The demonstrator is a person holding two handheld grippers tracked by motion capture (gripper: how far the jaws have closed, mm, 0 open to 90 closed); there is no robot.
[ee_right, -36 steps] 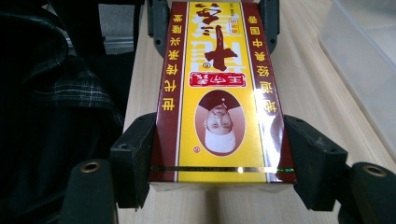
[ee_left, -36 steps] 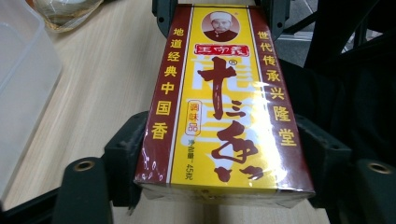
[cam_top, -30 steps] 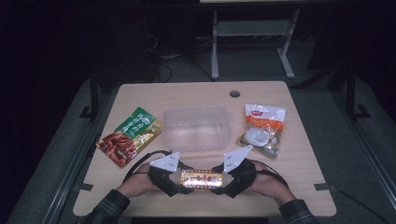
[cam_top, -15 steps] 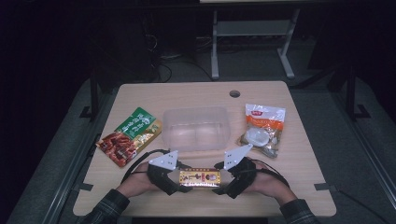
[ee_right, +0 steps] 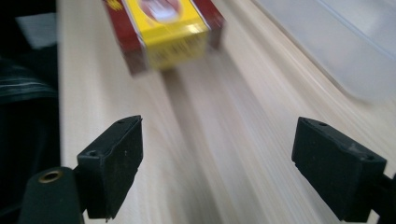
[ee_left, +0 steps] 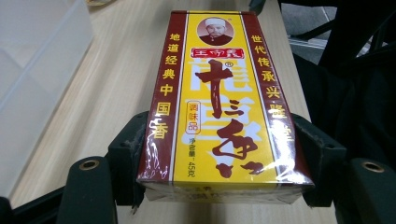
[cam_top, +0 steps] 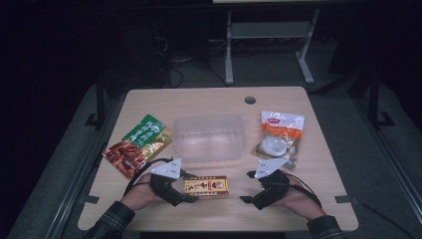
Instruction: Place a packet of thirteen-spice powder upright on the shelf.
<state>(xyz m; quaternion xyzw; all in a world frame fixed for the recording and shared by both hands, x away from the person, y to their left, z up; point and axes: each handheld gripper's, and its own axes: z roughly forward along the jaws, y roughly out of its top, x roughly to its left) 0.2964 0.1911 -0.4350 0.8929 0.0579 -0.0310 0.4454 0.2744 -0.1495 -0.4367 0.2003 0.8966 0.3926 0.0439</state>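
A yellow and dark red seasoning box (cam_top: 206, 186) lies flat near the table's front edge. My left gripper (cam_top: 188, 189) is shut on its left end. In the left gripper view the box (ee_left: 219, 102) sits squeezed between the two black jaws of that gripper (ee_left: 224, 158) and stretches away from the camera. My right gripper (cam_top: 247, 187) stands open to the right of the box, a short gap away and touching nothing. In the right gripper view its jaws (ee_right: 224, 165) are spread wide over bare wood, with the blurred box (ee_right: 163, 32) farther ahead.
A clear plastic tub (cam_top: 209, 137) stands just behind the box. A green and red snack packet (cam_top: 137, 147) lies at the left. An orange and white packet (cam_top: 278, 134) lies at the right. The table (cam_top: 209, 102) has a cable hole (cam_top: 250, 99) at the back.
My right gripper has let go of the box's right end, opened and drawn back to the right. The left gripper keeps its hold, and the box has shifted slightly left.
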